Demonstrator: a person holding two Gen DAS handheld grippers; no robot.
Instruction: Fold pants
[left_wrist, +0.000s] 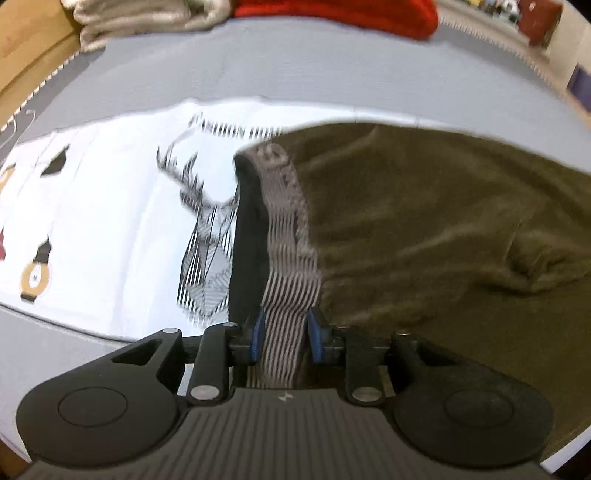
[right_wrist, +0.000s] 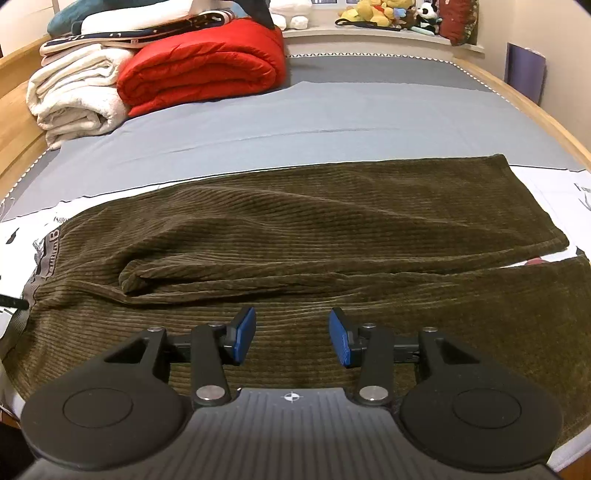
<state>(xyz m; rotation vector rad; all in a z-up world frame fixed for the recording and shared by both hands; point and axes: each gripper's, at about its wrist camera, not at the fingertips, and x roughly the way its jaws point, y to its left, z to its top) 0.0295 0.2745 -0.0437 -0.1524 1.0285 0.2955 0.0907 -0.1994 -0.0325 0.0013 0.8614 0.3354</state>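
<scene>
Item: olive corduroy pants (right_wrist: 332, 229), lying spread across a white printed sheet (left_wrist: 110, 221) on the grey bed (right_wrist: 295, 122), legs stretching rightward. Left tongs (left_wrist: 284, 334) are straddling the striped grey waistband (left_wrist: 288, 258); the blue pads appear to be standing just off the fabric, though blur is making contact uncertain. Right tongs (right_wrist: 291, 338) are hovering half open above the near leg, gripping nothing. A red quilt (right_wrist: 203, 70) and cream blankets (right_wrist: 74, 96) are sitting at the far end.
</scene>
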